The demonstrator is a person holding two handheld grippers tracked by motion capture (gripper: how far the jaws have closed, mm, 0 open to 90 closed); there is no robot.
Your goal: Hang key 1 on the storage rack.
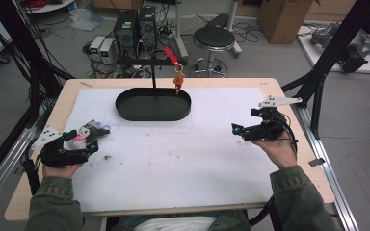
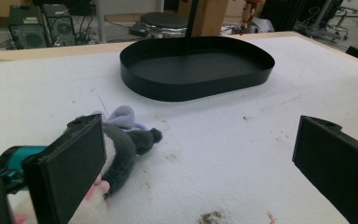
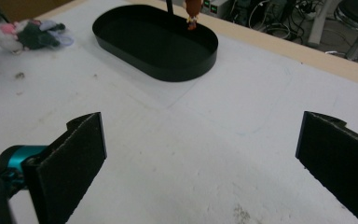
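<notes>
Black jaws of the left gripper (image 2: 193, 172) stand wide apart in its own view, and a soft toy (image 2: 121, 144) of grey, white and lilac plush lies on the white mat (image 2: 223, 140) against the inner face of the left-hand jaw, unclamped. From above, that toy (image 1: 89, 132) sits at the mat's left edge, just short of the black oval tray (image 1: 125, 108), whose post carries a red tag (image 1: 172, 56) and small orange charm. Well apart at the right, the right gripper (image 3: 196, 163) is also spread open over bare mat, its view showing the toy (image 3: 32, 35) far off beyond the tray (image 3: 200, 60).
</notes>
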